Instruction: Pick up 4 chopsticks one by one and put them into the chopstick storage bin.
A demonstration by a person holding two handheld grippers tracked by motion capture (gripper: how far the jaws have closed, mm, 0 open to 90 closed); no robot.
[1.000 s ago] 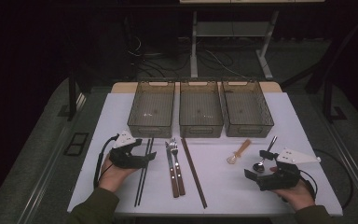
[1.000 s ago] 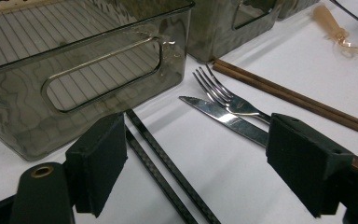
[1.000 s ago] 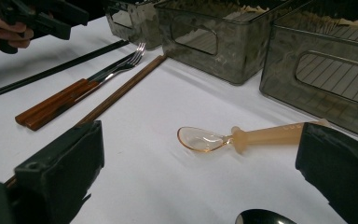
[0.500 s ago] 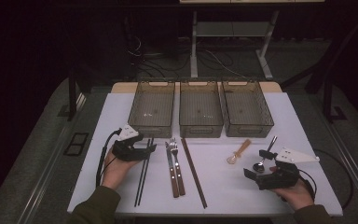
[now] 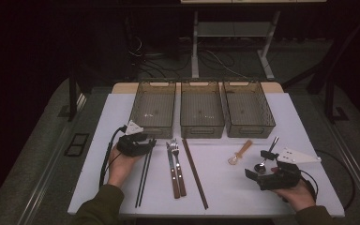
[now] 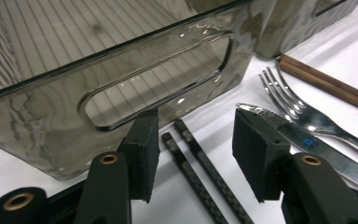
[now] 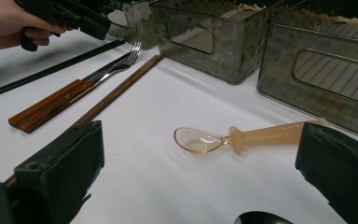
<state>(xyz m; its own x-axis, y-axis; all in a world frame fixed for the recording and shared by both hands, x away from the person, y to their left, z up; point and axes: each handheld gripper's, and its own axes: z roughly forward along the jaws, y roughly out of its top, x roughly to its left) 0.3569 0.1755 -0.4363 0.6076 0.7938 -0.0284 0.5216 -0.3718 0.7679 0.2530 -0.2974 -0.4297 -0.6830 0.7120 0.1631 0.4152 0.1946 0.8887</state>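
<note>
The left tool (image 5: 151, 142) hangs released over the pair of thin black chopsticks (image 6: 193, 158); the right tool (image 5: 258, 169), spread wide, rests on the white bench (image 5: 225, 187) near the translucent amber plastic spoon (image 7: 242, 137).

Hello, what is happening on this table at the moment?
A person holds a tool in each hand over a white table with cutlery laid before three empty bins. The left tool is open, its jaws on either side of the top ends of the black chopsticks. The right tool is open near a translucent spoon, holding nothing.
</note>
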